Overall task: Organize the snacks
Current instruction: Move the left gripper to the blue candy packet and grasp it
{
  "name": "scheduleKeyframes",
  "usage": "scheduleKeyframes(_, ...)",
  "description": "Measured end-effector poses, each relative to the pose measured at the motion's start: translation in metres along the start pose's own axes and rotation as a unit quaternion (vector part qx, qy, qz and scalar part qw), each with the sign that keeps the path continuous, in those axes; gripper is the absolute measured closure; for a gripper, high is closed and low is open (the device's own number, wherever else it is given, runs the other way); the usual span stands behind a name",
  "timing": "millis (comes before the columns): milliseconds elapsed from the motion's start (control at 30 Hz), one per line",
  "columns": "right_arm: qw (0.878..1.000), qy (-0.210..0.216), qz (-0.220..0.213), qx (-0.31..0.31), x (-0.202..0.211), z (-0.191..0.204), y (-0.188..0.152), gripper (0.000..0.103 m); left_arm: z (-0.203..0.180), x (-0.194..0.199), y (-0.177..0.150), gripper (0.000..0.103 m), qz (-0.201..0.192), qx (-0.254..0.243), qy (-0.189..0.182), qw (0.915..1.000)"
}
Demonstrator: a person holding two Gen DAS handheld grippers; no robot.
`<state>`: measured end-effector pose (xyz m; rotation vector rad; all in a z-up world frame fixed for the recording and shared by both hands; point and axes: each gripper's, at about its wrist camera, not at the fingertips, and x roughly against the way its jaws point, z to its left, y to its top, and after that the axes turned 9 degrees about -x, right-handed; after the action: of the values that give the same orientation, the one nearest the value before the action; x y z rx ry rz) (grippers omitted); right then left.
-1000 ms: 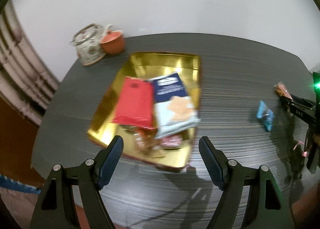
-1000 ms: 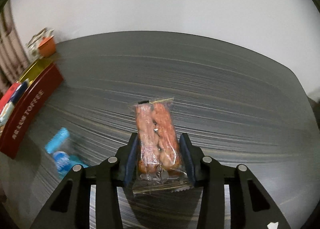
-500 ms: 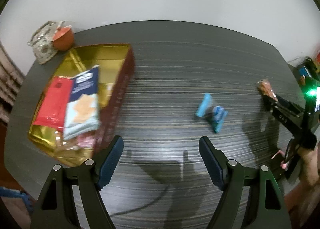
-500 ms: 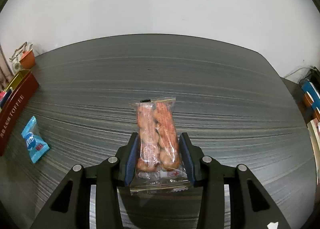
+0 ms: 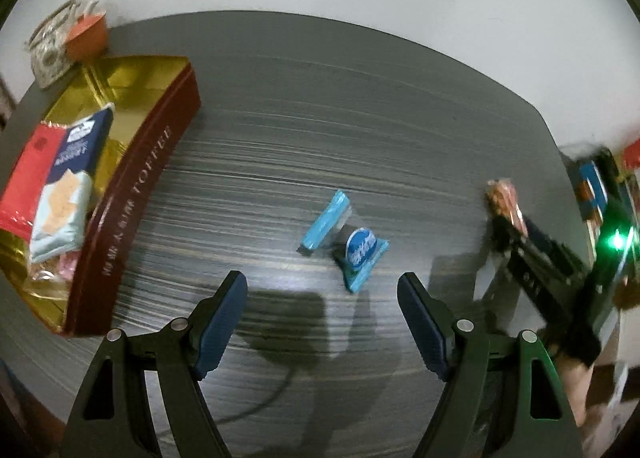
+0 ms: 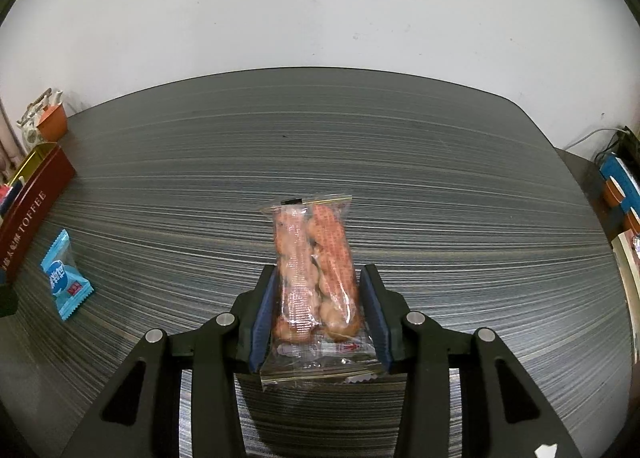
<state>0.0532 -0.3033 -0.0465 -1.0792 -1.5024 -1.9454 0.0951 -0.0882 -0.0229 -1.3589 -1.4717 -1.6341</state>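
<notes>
Collection step in hand: left gripper (image 5: 322,312), fingers spread and empty, hovers with the blue candy (image 5: 349,244) just ahead on the worktop (image 5: 360,129); right gripper (image 6: 318,316) clamps the clear snack pack (image 6: 316,274); next, I judge, lower and close on the candy.

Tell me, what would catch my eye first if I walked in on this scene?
Probably the clear packet of orange-brown snacks, pinched upright between the right gripper pads above the dark striped table. Next, the small blue candy wrapper lying alone mid-table, just ahead of the open, empty left gripper. At the table's left edge sits a red toffee tin with a gold inside, already holding several packets.
</notes>
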Motion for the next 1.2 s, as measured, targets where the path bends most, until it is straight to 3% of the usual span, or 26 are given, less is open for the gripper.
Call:
scheduleKeyframes(300,1.0,0.002,0.0,-0.001,0.002,-0.004,0.0,0.062,-0.011,-0.024,0.01,0.032,0.024,0.043,0.002,0.9988)
scheduleKeyframes(567,1.0,0.002,0.0,-0.001,0.002,-0.004,0.0,0.062,-0.022,-0.039,0.02,0.036,0.029,0.018,0.028,0.999)
scheduleKeyframes(933,1.0,0.002,0.0,-0.001,0.002,-0.004,0.001,0.062,-0.021,-0.049,0.019,0.061,0.044,-0.02,0.02,0.9986)
scheduleKeyframes(1000,1.0,0.002,0.0,-0.001,0.002,-0.004,0.001,0.062,-0.02,-0.049,0.019,0.077,0.043,-0.03,0.019,0.9984)
scheduleKeyframes(1200,1.0,0.002,0.0,-0.001,0.002,-0.004,0.001,0.062,-0.027,-0.054,0.022,0.088,0.043,-0.059,0.017,0.9971)
